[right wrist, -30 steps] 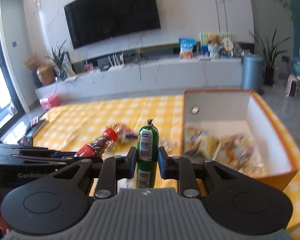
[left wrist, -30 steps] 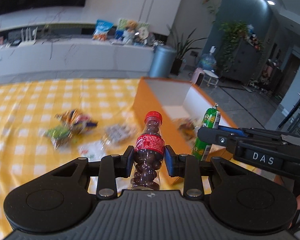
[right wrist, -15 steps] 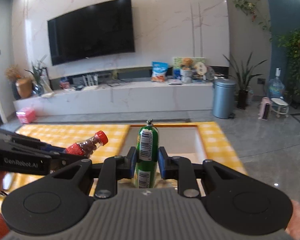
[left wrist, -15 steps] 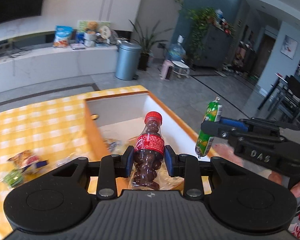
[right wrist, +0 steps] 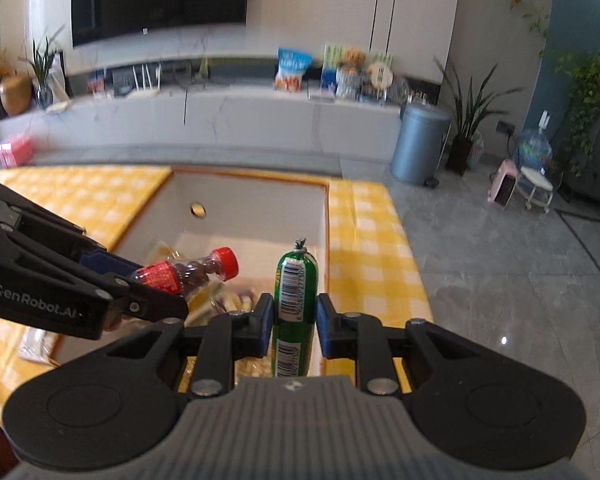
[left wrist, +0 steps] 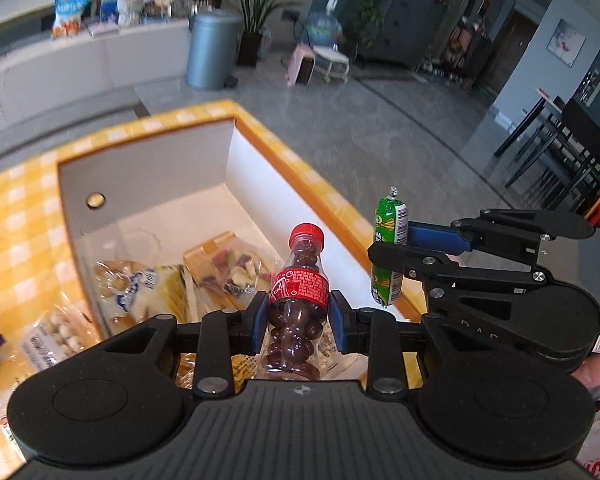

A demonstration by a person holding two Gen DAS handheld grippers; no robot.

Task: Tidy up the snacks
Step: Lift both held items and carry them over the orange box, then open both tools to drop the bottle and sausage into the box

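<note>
My left gripper (left wrist: pixel 299 320) is shut on a small clear bottle of brown candies (left wrist: pixel 296 304) with a red cap and red label, held upright above the orange box (left wrist: pixel 300 184). The same candy bottle (right wrist: pixel 188 274) shows at the left of the right wrist view. My right gripper (right wrist: pixel 293 320) is shut on a green sausage-shaped snack (right wrist: pixel 294 300) with barcodes, over the box's near right corner. That green snack (left wrist: pixel 388 252) also appears right of the bottle in the left wrist view. Several snack bags (left wrist: pixel 148 284) lie inside the box.
The box has white inner walls (right wrist: pixel 244 204) and sits on a yellow checked tablecloth (right wrist: pixel 368 248). Loose snack packets (left wrist: pixel 48 340) lie on the cloth left of the box. Beyond the table's edge is grey floor (right wrist: pixel 500 260), with a grey bin (right wrist: pixel 420 144) further off.
Both grippers have carried their snacks from over the tablecloth to above the box, and both now tilt further down into it. Neither grip has altered.
</note>
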